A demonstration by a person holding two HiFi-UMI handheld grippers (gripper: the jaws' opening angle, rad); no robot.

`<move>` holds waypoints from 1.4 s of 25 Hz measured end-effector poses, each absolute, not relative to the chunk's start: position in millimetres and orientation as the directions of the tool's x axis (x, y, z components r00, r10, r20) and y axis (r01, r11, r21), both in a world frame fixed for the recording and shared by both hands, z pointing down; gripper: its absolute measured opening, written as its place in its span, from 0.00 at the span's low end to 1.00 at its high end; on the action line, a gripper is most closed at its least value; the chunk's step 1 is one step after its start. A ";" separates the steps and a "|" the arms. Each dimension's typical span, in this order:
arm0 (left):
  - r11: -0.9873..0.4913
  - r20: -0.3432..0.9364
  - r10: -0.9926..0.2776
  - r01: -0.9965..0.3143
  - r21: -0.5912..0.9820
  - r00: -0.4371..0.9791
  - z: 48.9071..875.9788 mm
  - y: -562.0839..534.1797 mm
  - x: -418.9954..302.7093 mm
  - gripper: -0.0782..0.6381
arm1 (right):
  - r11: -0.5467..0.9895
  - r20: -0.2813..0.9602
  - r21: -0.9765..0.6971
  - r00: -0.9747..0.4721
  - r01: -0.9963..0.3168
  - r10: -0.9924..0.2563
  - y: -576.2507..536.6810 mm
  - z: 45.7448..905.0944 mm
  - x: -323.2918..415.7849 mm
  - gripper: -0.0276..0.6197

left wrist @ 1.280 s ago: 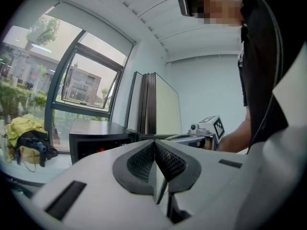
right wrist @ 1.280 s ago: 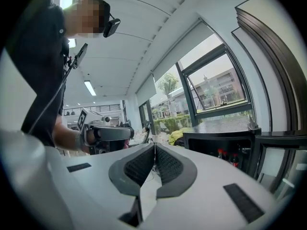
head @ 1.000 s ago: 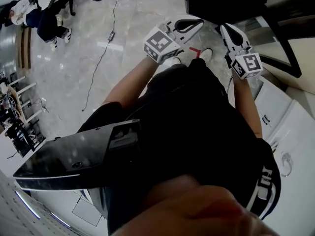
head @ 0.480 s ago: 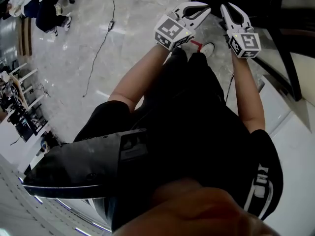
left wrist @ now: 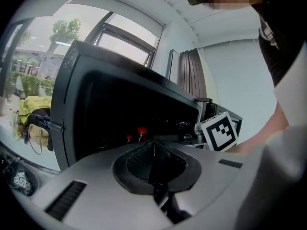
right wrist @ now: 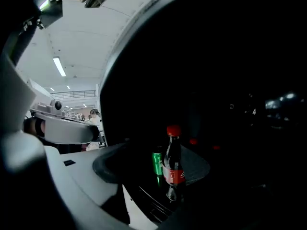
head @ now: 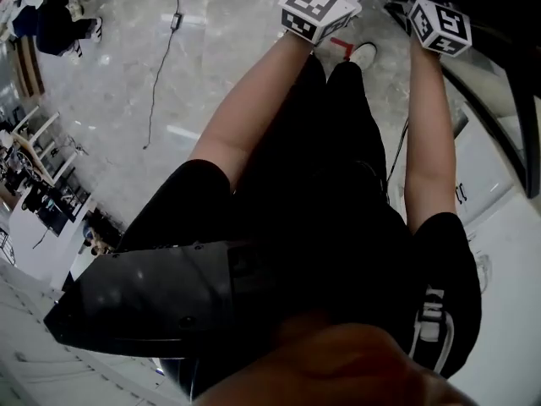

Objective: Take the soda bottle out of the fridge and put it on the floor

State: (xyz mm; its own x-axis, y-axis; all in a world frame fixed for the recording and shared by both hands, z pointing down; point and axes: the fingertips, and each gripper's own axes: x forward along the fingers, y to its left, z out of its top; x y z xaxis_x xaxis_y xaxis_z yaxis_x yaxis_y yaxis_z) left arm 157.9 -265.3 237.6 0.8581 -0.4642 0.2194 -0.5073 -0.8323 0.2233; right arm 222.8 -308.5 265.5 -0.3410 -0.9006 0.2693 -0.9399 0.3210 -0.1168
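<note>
Dark fridge interior fills our right gripper view. The soda bottle stands upright inside, straight ahead of our right gripper, with a green can just beside it. Those jaws have just been opening and now gape, gripping nothing (the bottle seems beyond the pads). Our left gripper is clenched and empty, so we judge the right one better placed.
</note>
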 end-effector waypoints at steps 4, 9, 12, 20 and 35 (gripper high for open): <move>-0.824 0.204 -0.477 -0.516 0.235 0.855 247.9 -271.1 164.7 0.12 | 0.289 0.238 -0.062 -0.295 -0.955 -0.925 -324.2 280.7 235.1 0.52; -0.817 0.166 -0.475 -0.503 0.283 0.864 284.4 -277.8 162.7 0.12 | 0.230 0.164 -0.061 -0.237 -0.971 -0.958 -345.5 290.3 250.1 0.53; -0.808 0.161 -0.481 -0.507 0.302 0.862 297.9 -282.5 157.7 0.12 | 0.225 0.148 -0.055 -0.231 -0.973 -0.962 -353.7 292.9 251.0 0.53; -0.810 0.146 -0.487 -0.508 0.292 0.861 303.6 -284.6 155.8 0.12 | 0.256 0.151 -0.018 -0.256 -0.966 -0.955 -364.8 295.9 247.9 0.53; -0.854 0.133 -0.450 -0.469 0.226 0.883 275.3 -260.1 137.4 0.12 | 0.292 0.160 -0.010 -0.290 -0.956 -0.944 -342.9 278.6 228.2 0.53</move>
